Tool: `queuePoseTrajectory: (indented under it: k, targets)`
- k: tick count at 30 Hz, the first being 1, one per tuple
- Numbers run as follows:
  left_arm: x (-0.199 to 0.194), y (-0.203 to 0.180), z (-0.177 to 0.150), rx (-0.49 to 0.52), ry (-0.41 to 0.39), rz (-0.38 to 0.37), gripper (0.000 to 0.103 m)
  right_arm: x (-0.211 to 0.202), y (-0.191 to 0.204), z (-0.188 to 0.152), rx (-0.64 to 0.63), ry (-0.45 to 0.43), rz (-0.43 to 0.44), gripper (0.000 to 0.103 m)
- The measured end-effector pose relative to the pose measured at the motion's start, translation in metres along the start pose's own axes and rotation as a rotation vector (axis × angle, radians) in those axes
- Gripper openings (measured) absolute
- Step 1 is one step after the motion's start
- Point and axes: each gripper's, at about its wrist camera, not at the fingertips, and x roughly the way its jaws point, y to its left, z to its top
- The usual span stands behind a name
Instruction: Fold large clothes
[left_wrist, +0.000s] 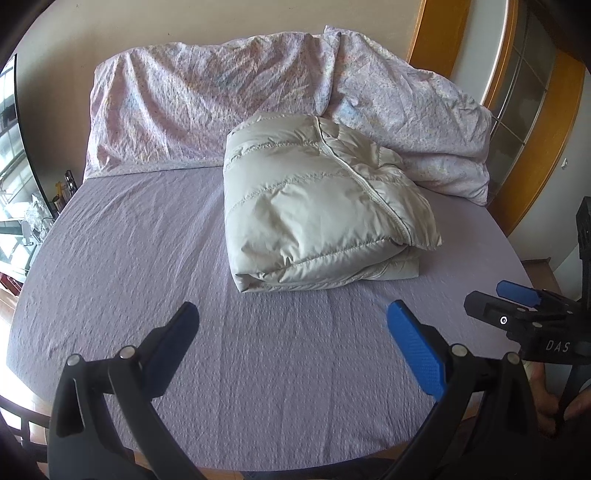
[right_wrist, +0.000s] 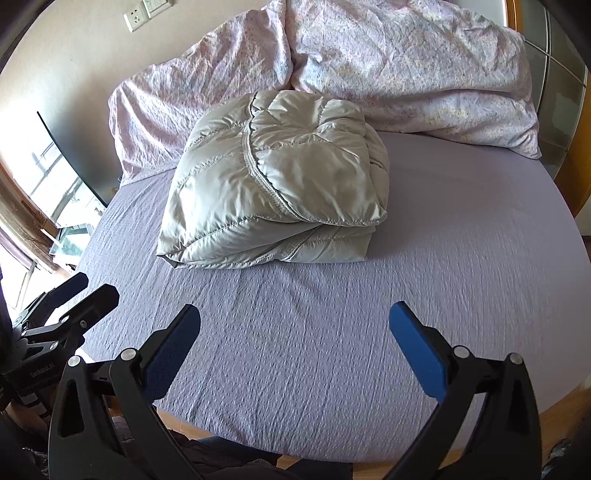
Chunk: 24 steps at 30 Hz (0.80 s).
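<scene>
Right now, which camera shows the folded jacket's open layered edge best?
The right wrist view: the folded jacket sits centred, its stacked layers facing the camera. The left wrist view shows the same jacket off to the right, layers visible only at its near right corner.

A bed (left_wrist: 147, 258) fills most of the room, covered with a lilac, lightly crinkled sheet (right_wrist: 461, 258). At its head, crumpled pale pink patterned bedding (left_wrist: 192, 99) is heaped against a plain cream wall (left_wrist: 184, 22). A white socket and switch plate (right_wrist: 146, 13) are fixed to that wall. On one side a window (right_wrist: 55, 177) lets in bright daylight, with a dark curved panel (right_wrist: 74, 158) just in front of it. On the other side stands a warm orange-brown wooden frame (left_wrist: 535, 147) with frosted glass panes (left_wrist: 517, 99). A strip of wooden floor (right_wrist: 557, 417) shows past the foot of the bed.
</scene>
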Motion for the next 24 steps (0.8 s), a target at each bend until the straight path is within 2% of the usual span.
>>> queuePoseTrajectory:
  k: [24]
  targets:
    - [0.0021,-0.0025,-0.0007,-0.002,0.0,-0.013,0.101,0.0003,0.0009,0.0001,0.0,-0.005,0.008,0.102]
